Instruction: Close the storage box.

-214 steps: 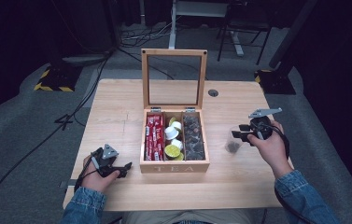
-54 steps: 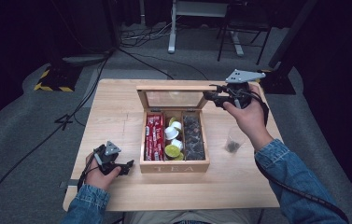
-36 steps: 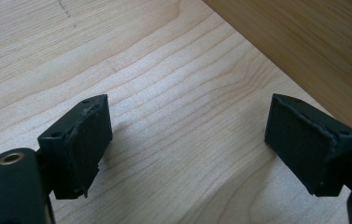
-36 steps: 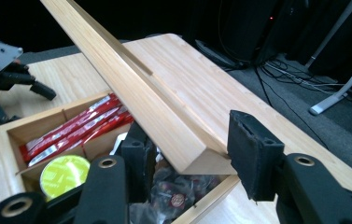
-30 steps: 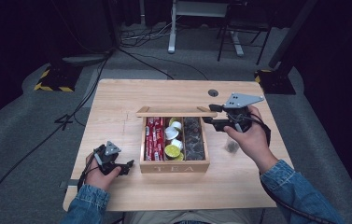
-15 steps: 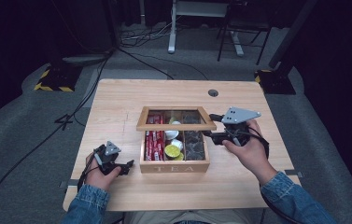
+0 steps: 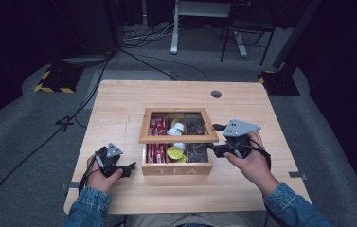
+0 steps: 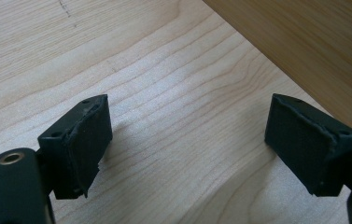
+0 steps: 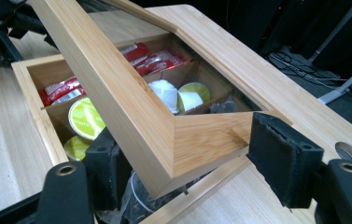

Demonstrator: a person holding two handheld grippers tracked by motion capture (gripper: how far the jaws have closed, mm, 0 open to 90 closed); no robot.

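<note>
Right gripper (image 9: pixel 187 163): jaws set wide, straddling the front corner of the lid (image 9: pixel 131 107). We see one pad beneath the frame and the other (image 9: pixel 283 161) beside its outer edge; whether either presses the wood we cannot tell. No firm clamp is evident, so we take the lid to be guided rather than gripped.

Lid: wooden frame with a clear pane, part-way down, tilted over the tea box (image 7: pixel 177 166). In the high view the lid (image 7: pixel 178 126) hangs low over the rear half of the box, hinged at the back.

Tea box: wooden, front face lettered TEA, standing mid-table. Contents, by compartment: red sachets (image 9: pixel 155 59) on one side, yellow-green and white capsules (image 9: pixel 86 117) in the middle, dark clear-wrapped packets at the side nearest the right gripper.

Left gripper (image 8: pixel 187 140): jaws wide apart, nothing between them, resting low over the bare table (image 8: pixel 178 93) just beside the box wall; in the high view the left gripper (image 7: pixel 114 163) sits at the box's left front corner.

Handling note, our judgement: the step in hand is closing the lid. We would lower it slowly along its hinge arc, keep the lower pad from being trapped between frame and box rim, and draw it out sideways just before the frame seats. The crinkled packet near that pad may ride up and block the seating. The left gripper could brace the box against sliding.
</note>
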